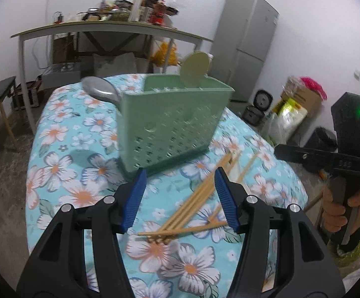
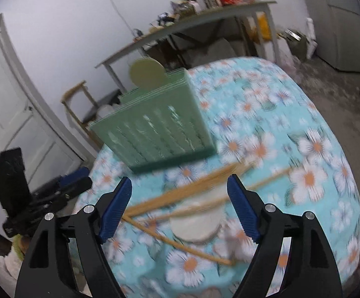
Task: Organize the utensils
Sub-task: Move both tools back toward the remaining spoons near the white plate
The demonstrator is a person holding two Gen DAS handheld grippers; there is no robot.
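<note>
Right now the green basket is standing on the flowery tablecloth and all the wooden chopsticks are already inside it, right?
Not quite. The green basket does stand on the flowery tablecloth, but the wooden chopsticks are not inside it. They lie scattered on the cloth in front of it, as the left wrist view shows.

We hold our left gripper [image 1: 180, 198] pitched downward, its two blue-padded fingers [image 1: 134, 198] spread apart with nothing pressed between the pads. Off to its right, our right hand [image 1: 341, 211] wraps around the handle of the other tool, knuckles facing the left camera. Our right gripper [image 2: 180, 208] also tilts downward, its jaws standing wider than the left's, pads [image 2: 244, 213] clear of any contact. In the right wrist view, the left tool's black body shows to the left of the right gripper.
</note>
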